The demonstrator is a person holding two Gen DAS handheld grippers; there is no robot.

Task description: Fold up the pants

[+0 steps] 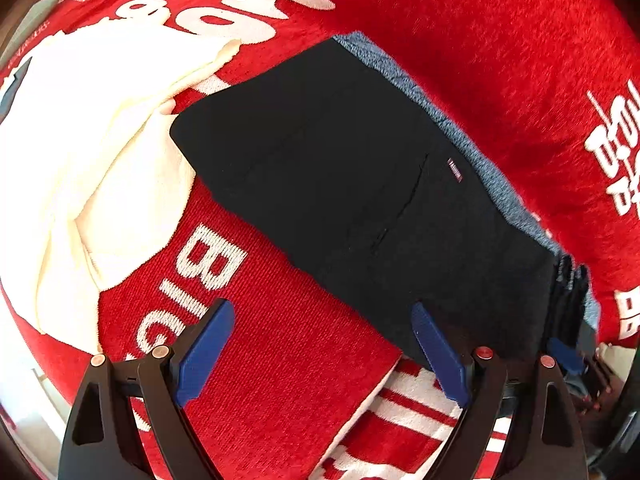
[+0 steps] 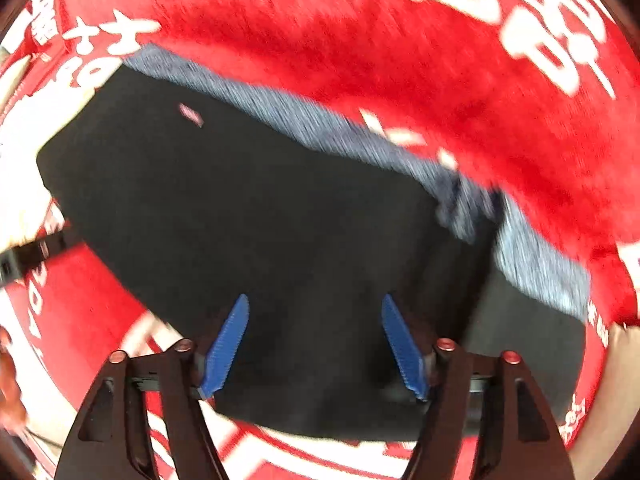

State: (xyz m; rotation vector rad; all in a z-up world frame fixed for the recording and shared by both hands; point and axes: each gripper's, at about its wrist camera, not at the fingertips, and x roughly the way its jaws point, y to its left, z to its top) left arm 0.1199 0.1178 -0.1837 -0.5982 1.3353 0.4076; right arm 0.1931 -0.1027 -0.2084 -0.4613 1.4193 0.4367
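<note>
The black pants lie folded into a flat rectangle on a red blanket, with a small label near one pocket. My left gripper hovers open over the near edge of the pants. Its right pad is over the black cloth and its left pad over the blanket, with nothing held. In the blurred right wrist view the same pants fill the middle. My right gripper is open above them, and nothing is pinched between its blue pads.
A grey-blue knit garment lies under the pants and sticks out along their far edge; it also shows as the grey-blue garment. A crumpled cream cloth lies to the left. The red blanket with white lettering covers the surface.
</note>
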